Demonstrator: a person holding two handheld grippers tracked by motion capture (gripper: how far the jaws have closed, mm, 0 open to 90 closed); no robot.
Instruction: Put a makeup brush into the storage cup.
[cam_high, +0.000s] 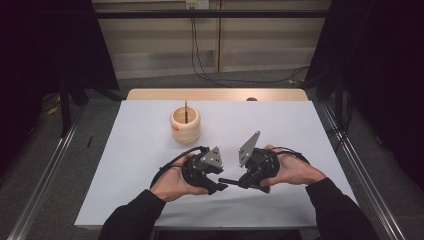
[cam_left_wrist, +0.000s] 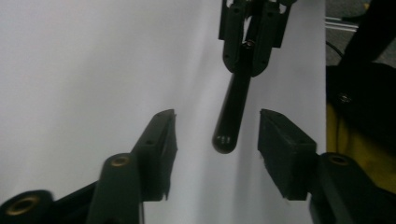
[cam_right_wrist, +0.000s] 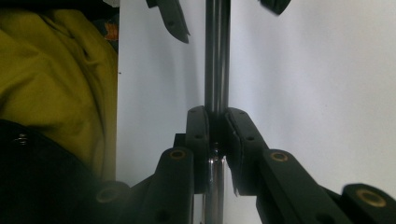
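Observation:
A slim black pen (cam_high: 229, 181) is held level just above the white table (cam_high: 280, 125), near its front edge. My right gripper (cam_high: 243, 182) is shut on it; the right gripper view shows the jaws (cam_right_wrist: 215, 112) clamped around the shaft (cam_right_wrist: 217, 56). My left gripper (cam_high: 220, 186) faces it from the left and stands open. In the left gripper view the pen's rounded free end (cam_left_wrist: 225, 140) lies between the spread jaws (cam_left_wrist: 217, 119) without touching either, and the right gripper (cam_left_wrist: 246, 51) is beyond.
A round wooden holder (cam_high: 185, 125) stands at the back left of the table with a thin dark stick (cam_high: 186, 111) upright in it and a small orange spot on its side. Dark curtains and metal rails flank the table.

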